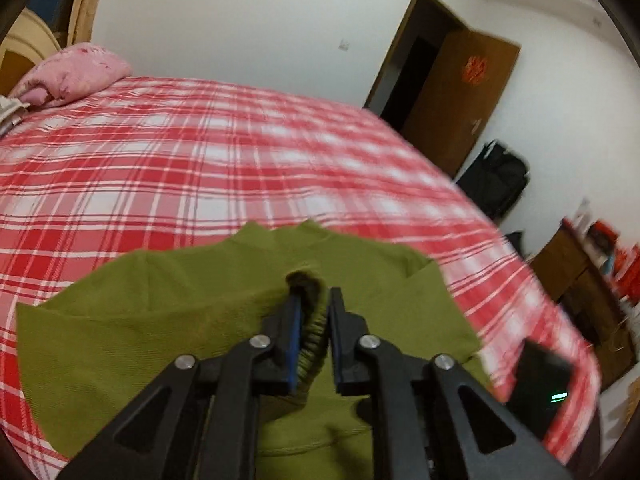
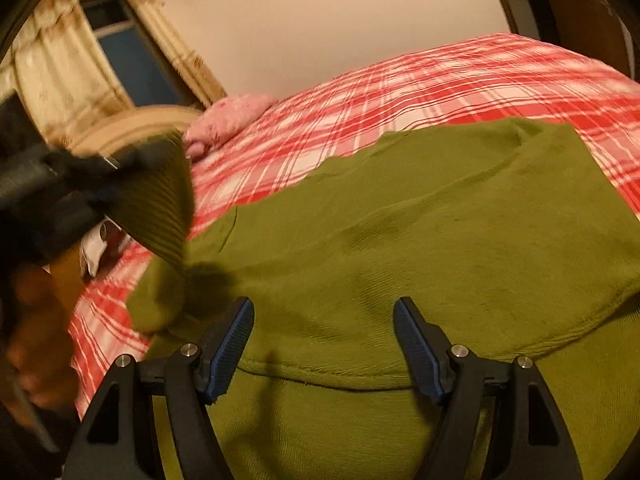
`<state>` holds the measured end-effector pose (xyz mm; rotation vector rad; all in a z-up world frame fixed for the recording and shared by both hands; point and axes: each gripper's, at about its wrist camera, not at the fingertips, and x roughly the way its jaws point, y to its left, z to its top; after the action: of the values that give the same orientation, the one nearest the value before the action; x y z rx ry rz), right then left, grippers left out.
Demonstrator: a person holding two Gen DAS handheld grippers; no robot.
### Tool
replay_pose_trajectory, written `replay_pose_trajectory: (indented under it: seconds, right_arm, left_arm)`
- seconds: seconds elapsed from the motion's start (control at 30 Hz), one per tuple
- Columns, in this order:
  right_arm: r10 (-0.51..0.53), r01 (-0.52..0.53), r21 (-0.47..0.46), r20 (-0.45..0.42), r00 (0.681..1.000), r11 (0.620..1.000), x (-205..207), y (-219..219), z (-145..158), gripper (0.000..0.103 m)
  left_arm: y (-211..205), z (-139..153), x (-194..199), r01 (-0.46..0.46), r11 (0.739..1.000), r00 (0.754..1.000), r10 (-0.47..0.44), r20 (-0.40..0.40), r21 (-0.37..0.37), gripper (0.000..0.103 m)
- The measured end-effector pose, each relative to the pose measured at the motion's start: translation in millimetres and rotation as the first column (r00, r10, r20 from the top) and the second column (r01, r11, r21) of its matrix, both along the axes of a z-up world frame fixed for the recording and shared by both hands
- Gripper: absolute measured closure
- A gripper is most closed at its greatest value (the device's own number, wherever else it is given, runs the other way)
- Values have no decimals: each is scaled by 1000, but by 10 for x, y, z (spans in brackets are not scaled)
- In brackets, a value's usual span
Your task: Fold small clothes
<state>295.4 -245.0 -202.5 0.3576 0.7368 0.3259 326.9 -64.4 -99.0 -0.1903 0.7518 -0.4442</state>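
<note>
An olive-green garment [image 1: 140,320] lies spread on the red-and-white plaid bed [image 1: 200,152]. My left gripper [image 1: 314,300] is shut on the garment's ribbed cuff [image 1: 314,336], which bunches between the blue pads. In the right wrist view the left gripper [image 2: 100,176] shows at the left, holding the ribbed cuff [image 2: 160,208] lifted above the bed. My right gripper [image 2: 324,308] is open and empty, low over the garment's body [image 2: 420,220], near a seam.
A pink pillow [image 1: 72,72] lies at the head of the bed [image 2: 480,80]. A brown door [image 1: 460,100], a black bag [image 1: 496,176] and a wooden cabinet [image 1: 580,280] stand beyond the bed's right side. A curtained window [image 2: 120,52] is behind the headboard.
</note>
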Motion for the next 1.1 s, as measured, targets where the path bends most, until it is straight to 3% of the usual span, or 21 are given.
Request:
replay_pose_trajectory:
  seconds: [0.03,0.07,0.1,0.17,0.37,0.6,0.73,0.83,0.9,1.0,1.1]
  right_arm:
    - [-13,13,18,7,1000,1000,-11,-37,4,30]
    - [-20,20,27,10,1000,999,-28,-53,12,30]
    - [-27,26,41,13,1000,999,-35,-75,14,30]
    - [-35,34,58,14,999,998,-41,-100,19,30]
    - [-44,44,87,-2,999,995,-17,-136,4,30]
    - [-39,39,81,-5,999,996,-18,-127,-1,30]
    - [-38,34,58,71,997,998,-104,-116,111,30]
    - [7,-7,47,-11,1000,999,10,-44,104,30]
    - [16,-14,44,-45,999,999,84,-11,112,39]
    - [17,-17,-4,-85,996,1000,246,78,141,41]
    - [14,-22,-44,-187,982,999,463,170,49,42]
  left_arm:
    - [1,-8,0,2,1000,1000,-2,2,6,81]
    - [4,-8,-5,5,1000,1000,-5,0,7,70]
    - [25,4,-26,4,1000,1000,-4,1,7,53]
    - [119,59,-145,-13,1000,999,13,38,5,33]
    - [521,-41,-393,-81,996,996,79,49,40,18]
    - [742,-597,-515,-176,952,981,191,-37,251,18]
    - [814,-737,-472,-197,952,974,217,-63,232,18]
    - [844,-787,-459,-199,954,973,221,-74,223,18]
    - [843,-841,-446,-195,955,972,219,-88,226,17]
    - [846,-820,-497,-193,958,975,211,-67,210,14]
    - [864,-839,-536,-196,960,975,212,-65,198,13]
